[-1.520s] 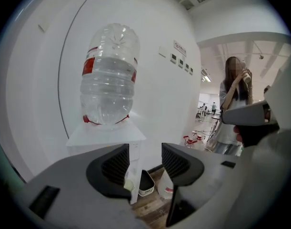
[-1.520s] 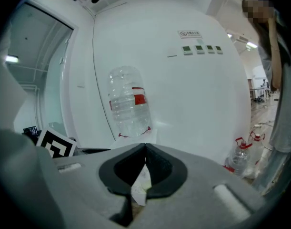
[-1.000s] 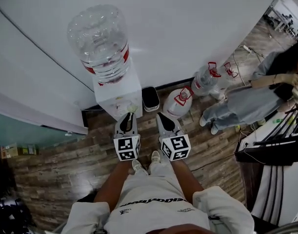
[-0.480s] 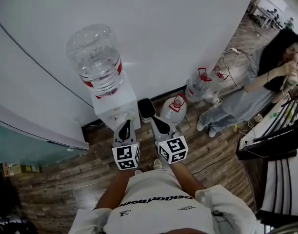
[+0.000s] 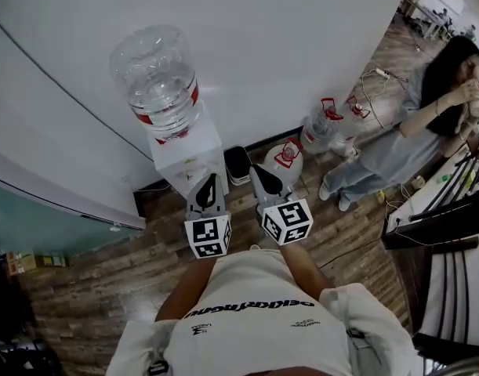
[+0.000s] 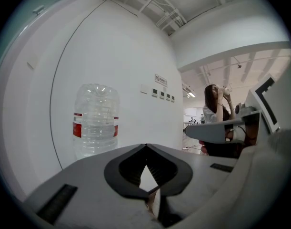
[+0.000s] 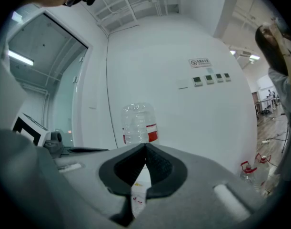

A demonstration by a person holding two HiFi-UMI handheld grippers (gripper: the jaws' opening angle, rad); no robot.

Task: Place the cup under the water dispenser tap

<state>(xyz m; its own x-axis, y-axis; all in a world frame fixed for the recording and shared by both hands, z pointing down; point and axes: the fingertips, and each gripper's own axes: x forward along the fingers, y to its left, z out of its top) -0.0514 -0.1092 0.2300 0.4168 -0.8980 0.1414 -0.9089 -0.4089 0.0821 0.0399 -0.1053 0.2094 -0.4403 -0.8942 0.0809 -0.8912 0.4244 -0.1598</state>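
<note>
The water dispenser (image 5: 189, 157) is a white box against the wall, with a large clear bottle (image 5: 155, 75) with a red label upside down on top. My left gripper (image 5: 208, 183) is held up in front of its tap area, shut, with nothing between the jaws. My right gripper (image 5: 259, 177) is beside it to the right, also shut and empty. In the left gripper view the bottle (image 6: 95, 120) stands ahead of the left gripper (image 6: 145, 147). In the right gripper view the bottle (image 7: 139, 123) rises behind the right gripper (image 7: 145, 147). I cannot make out a cup; the taps are hidden behind the left gripper.
A black bin (image 5: 239, 164) and two spare water bottles (image 5: 285, 158) (image 5: 321, 124) stand on the wooden floor to the right of the dispenser. A person (image 5: 415, 128) stands further right, drinking. Dark furniture (image 5: 437, 227) lines the right edge. A white wall runs behind everything.
Both grippers have lifted up from low in front of the dispenser. The left jaws, slightly apart a second ago, have closed.
</note>
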